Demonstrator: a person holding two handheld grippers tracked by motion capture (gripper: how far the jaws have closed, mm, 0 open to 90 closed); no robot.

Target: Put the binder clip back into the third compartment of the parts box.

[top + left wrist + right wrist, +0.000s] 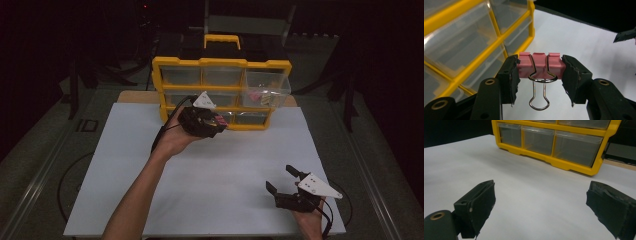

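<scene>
A pink binder clip (540, 66) with wire handles sits crosswise between the pads of my left gripper (540, 75), which is shut on it. In the high view the left gripper (220, 122) hovers above the white board, just in front of the yellow drawer cabinet (220, 64), and the pink binder clip (220, 120) peeks out at its tip. The cabinet's top right drawer (267, 85) is pulled out and holds small pink and pale items. My right gripper (282, 180) rests low at the board's front right, jaws wide apart with nothing between them; in its own view the right gripper (541, 202) frames bare board.
The white board (150, 165) covers the table, with open room across its middle and left. The cabinet (554, 161) of clear drawers stands at the far edge, a yellow handle (222, 39) on top. Dark surroundings lie beyond the table.
</scene>
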